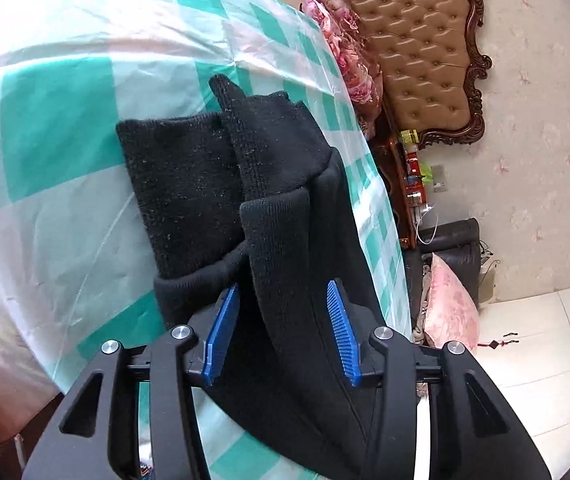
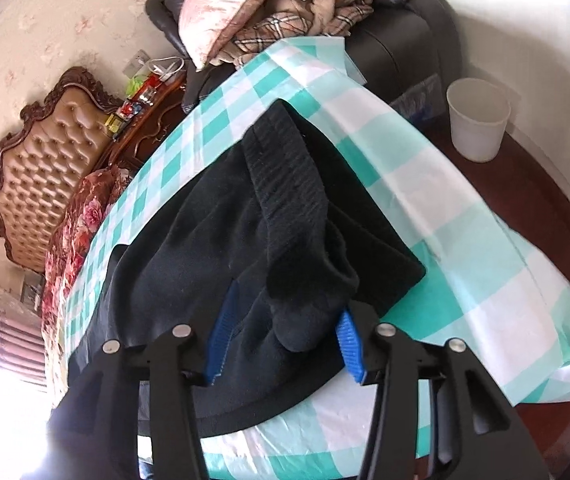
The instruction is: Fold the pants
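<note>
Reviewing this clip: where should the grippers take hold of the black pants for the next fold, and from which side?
Probably the near folded edge of the black pants, coming in from the near table side. That edge bunches into a raised ridge, and fabric already sits between the open pads of the left gripper and right gripper.

I can't tell from either wrist view whether the pads press the cloth. On the left hand-held gripper [image 1: 283,332], black pants [image 1: 269,200] fill the gap between the blue pads [image 1: 221,328], and the folds hide the contact. The right hand-held gripper [image 2: 285,340] shows the same: a bunched fold covers the tip of its right pad [image 2: 349,344]. The pants run off the bottom edge in the left view, behind the gripper frame. The lower left of the right view is washed out by glare, so the pants' end there is lost. Small items on the nightstand [image 2: 145,120] are too tiny to name. The counter under the checked cloth [image 2: 465,240] stays hidden.
</note>
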Tool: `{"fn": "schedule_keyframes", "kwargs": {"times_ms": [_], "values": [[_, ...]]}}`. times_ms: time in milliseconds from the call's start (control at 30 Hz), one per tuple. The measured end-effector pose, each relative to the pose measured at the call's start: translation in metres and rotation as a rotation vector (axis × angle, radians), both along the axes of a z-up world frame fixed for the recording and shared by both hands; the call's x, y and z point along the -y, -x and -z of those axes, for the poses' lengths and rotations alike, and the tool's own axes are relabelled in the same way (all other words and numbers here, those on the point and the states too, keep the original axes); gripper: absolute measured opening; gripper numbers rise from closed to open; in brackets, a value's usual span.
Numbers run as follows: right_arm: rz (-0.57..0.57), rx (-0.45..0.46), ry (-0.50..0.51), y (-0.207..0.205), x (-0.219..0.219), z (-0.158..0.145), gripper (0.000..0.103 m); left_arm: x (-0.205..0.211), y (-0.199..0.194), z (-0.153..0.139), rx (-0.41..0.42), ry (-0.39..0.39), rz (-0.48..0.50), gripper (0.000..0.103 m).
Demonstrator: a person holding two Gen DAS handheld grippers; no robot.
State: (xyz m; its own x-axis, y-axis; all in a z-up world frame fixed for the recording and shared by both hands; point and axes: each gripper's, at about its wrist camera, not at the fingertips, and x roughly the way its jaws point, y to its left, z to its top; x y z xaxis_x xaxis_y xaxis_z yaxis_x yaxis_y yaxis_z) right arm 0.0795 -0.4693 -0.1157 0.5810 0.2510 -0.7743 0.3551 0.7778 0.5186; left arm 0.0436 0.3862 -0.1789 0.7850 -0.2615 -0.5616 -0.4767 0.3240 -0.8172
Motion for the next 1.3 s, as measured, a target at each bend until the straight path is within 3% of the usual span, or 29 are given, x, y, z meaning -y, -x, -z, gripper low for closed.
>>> {"fn": "schedule_keyframes", "kwargs": {"times_ms": [67,133,167,233,433,533,600,667,733,967,1033,1167,1300], "values": [[0.001,-0.012,0.009,-0.001,0.000,0.004,0.025,0.003,-0.007,0.003,0.007,0.001,0.009,0.041],[-0.004,-0.009,0.006,-0.001,0.001,0.004,0.022,0.003,-0.012,0.009,0.003,0.000,0.036,0.009],[-0.007,-0.004,0.001,-0.001,0.001,0.003,0.020,0.004,-0.017,0.009,-0.013,-0.009,0.048,0.000],[-0.014,0.016,-0.027,0.000,0.003,-0.004,0.019,0.005,-0.018,0.002,0.001,-0.022,0.053,0.000],[-0.045,0.107,-0.131,0.001,0.010,-0.044,0.016,0.010,-0.005,-0.071,0.080,-0.051,0.071,0.000],[-0.042,0.123,-0.104,0.008,0.013,-0.055,0.016,0.018,0.015,-0.092,0.082,-0.106,0.074,0.000],[-0.018,0.078,-0.102,0.009,0.020,-0.040,0.016,0.019,0.024,-0.074,0.034,-0.097,0.073,0.000],[0.001,0.032,-0.139,0.008,0.028,-0.018,0.016,0.013,0.028,-0.041,-0.021,-0.017,0.069,0.000],[0.004,-0.008,-0.136,0.005,0.033,-0.002,0.016,0.009,0.028,-0.024,-0.035,-0.003,0.072,0.000],[-0.008,0.061,-0.133,0.019,0.029,-0.025,0.016,0.012,0.023,-0.052,0.043,-0.077,0.099,0.000],[-0.015,0.062,-0.087,0.022,0.023,-0.028,0.016,0.014,0.021,-0.052,0.035,-0.107,0.099,0.000],[0.009,-0.012,-0.092,0.021,0.032,0.003,0.016,0.008,0.021,-0.021,-0.026,-0.030,0.085,0.000],[-0.001,-0.009,-0.094,0.021,0.033,0.010,0.016,0.005,0.025,-0.011,-0.025,0.003,0.093,0.002]]}}
